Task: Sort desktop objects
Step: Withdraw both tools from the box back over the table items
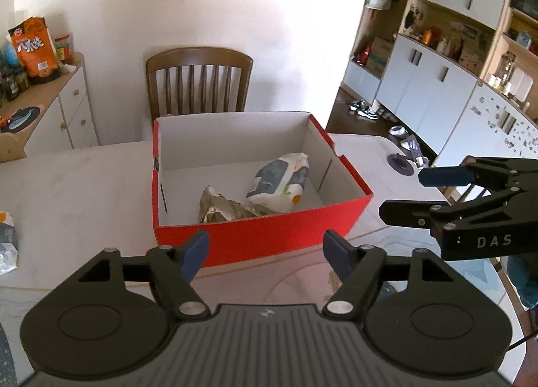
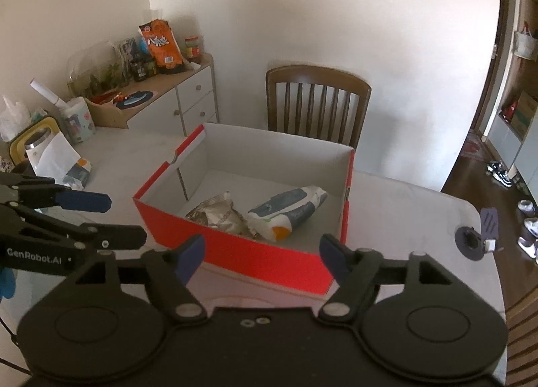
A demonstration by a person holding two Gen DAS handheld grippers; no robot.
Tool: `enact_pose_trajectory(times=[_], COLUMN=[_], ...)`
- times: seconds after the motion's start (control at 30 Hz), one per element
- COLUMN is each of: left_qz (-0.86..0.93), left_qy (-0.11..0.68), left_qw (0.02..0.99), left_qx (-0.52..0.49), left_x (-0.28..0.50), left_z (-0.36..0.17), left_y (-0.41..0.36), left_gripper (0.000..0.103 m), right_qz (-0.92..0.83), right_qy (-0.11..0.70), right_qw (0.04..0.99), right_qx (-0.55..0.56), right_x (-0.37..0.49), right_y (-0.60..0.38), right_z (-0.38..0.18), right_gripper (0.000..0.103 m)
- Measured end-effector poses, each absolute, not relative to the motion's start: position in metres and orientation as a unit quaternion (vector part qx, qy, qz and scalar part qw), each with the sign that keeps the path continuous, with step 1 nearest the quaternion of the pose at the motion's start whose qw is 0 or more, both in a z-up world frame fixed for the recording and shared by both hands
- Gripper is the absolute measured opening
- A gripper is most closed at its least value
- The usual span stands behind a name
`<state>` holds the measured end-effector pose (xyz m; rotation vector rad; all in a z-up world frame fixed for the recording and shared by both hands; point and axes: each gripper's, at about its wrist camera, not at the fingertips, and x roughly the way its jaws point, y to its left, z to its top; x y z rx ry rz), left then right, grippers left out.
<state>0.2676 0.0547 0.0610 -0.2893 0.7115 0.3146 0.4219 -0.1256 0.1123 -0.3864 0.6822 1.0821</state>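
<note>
Two packets already lie in the red box, while another packet waits on the table, nearest the left hand-held gripper, both grippers wide open and empty.

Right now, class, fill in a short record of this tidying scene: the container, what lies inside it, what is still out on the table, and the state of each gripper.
container: red box, open top, white inside, on the white table
inside: crumpled silver foil wrapper beside a white and blue-grey packet
still on table: similar packet at the left side; small dark round object near the right edge
left gripper: open, nothing between the fingers
right gripper: open, nothing between the fingers
behind box: wooden chair
</note>
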Motion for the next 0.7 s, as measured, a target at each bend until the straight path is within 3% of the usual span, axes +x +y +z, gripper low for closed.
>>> enact_pose_trajectory(times=[0.07,0.37,0.7], left_qz=[0.150,0.139,0.125], left_qy=[0.343,0.341,0.341], left_qw=[0.917,0.922,0.925], left_qx=[-0.136,-0.121,-0.113], left_x=[0.262,0.239,0.215], left_z=[0.063,0.064,0.063], left_y=[0.051,0.039,0.027], left_gripper=[0.084,0.092,0.093], right_qz=[0.501,0.493,0.468], right_qy=[0.315,0.310,0.312], right_qw=[0.788,0.800,0.815], right_qx=[-0.171,-0.146,-0.139], right_x=[0.417,0.390,0.365], right_y=[-0.131,-0.153,-0.178], right_z=[0.114,0.121,0.118], right_gripper=[0.084,0.094,0.096])
